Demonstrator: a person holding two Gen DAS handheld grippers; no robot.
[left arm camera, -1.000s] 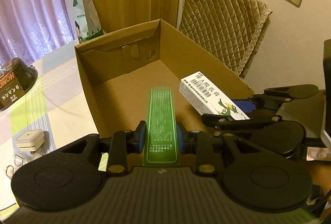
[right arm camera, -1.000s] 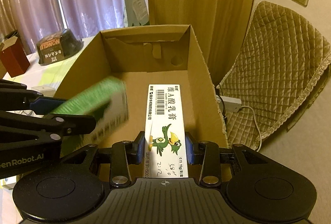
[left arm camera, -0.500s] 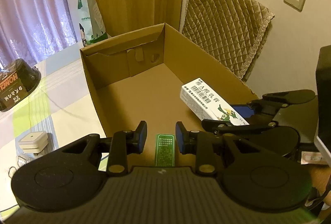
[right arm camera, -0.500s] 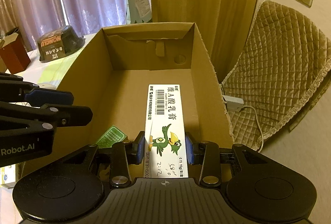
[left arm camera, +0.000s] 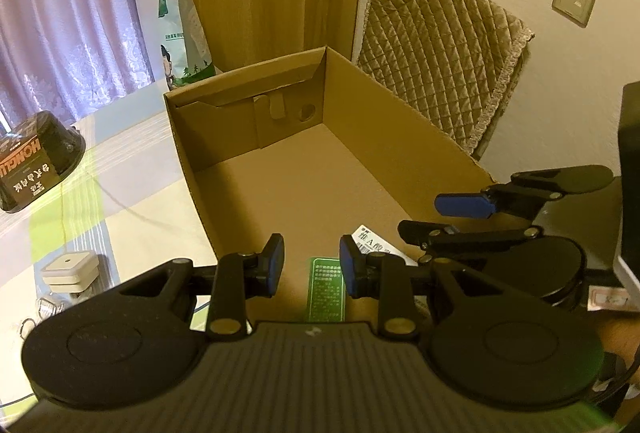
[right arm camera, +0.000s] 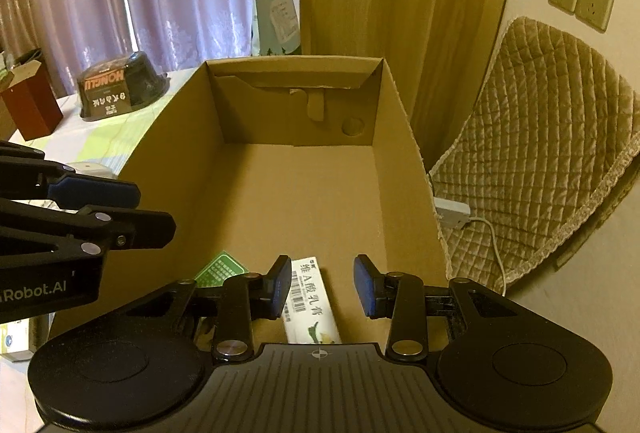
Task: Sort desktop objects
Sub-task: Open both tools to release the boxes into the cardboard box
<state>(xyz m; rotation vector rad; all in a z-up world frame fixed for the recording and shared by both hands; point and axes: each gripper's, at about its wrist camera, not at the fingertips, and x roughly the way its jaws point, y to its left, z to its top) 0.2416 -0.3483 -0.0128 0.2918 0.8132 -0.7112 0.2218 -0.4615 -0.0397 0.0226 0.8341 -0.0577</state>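
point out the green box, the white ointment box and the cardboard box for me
green box [left arm camera: 327, 287], left wrist view, on its printed top face
white ointment box [right arm camera: 310, 297], right wrist view, on the barcode side
cardboard box [right arm camera: 298, 109], right wrist view, on its far inner wall

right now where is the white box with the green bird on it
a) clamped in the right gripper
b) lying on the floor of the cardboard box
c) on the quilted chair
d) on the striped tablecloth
b: the white box lies loose on the floor of the cardboard box, beside the green box, and the right gripper stands open above it with its pads clear of it.
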